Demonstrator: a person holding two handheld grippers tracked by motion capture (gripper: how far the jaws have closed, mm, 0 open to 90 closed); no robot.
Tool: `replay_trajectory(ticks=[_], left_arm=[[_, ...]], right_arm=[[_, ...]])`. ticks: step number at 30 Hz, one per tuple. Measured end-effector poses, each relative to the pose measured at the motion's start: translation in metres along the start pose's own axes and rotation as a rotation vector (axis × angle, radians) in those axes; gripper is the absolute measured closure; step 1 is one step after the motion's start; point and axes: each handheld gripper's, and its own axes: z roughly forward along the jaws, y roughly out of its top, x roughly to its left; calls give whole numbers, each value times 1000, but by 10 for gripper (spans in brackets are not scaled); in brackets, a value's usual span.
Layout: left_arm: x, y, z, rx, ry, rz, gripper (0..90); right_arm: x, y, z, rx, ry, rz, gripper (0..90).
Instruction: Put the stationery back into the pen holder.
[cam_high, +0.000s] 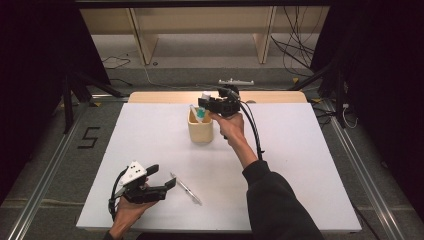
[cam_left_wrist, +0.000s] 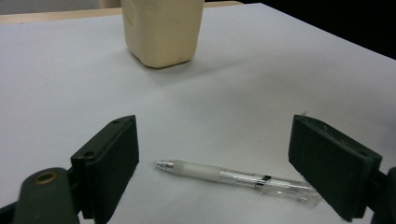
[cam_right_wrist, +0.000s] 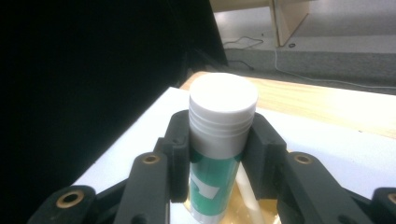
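Glue stick (cam_right_wrist: 219, 140) sits between the black jaws of the right gripper (cam_right_wrist: 217, 158), and the jaws are clamped on its sides. It is a round tube with a white cap that has little rings on it, and a green and white body. It looks smooth and hard. In the high view the right gripper (cam_high: 207, 106) holds it over the cup (cam_high: 200, 127), with the low end of the tube at the cup's mouth. The cup is pale yellow, squarish with soft round corners, and it stands near the far edge of the counter (cam_high: 300, 165).

The counter is flat, white and plain, with a strip of wood along its far side.

The left gripper (cam_high: 167, 184) is held low near the front left corner of the counter. Its jaws are wide apart and hold nothing. The left gripper view shows a pen (cam_left_wrist: 236, 179) lying flat on the counter between the jaws, touching neither one. The pen is thin, with a clear body, a frosted white grip and a small silver tip. In the high view the pen (cam_high: 186, 189) lies just to the right of the left gripper.

The right gripper view shows the rings on the cap up close. The high view shows lots of open white counter on both sides of the cup.
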Motion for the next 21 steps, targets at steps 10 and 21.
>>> replay_trajectory(ticks=[10,21], left_arm=[[0,0,0,-3,0,0,162],[1,-1,0,-5,2,-2,161]], right_arm=[[-1,-2,11,25,-32,-12,655],[-1,-8,22,58,-60,-38,655]])
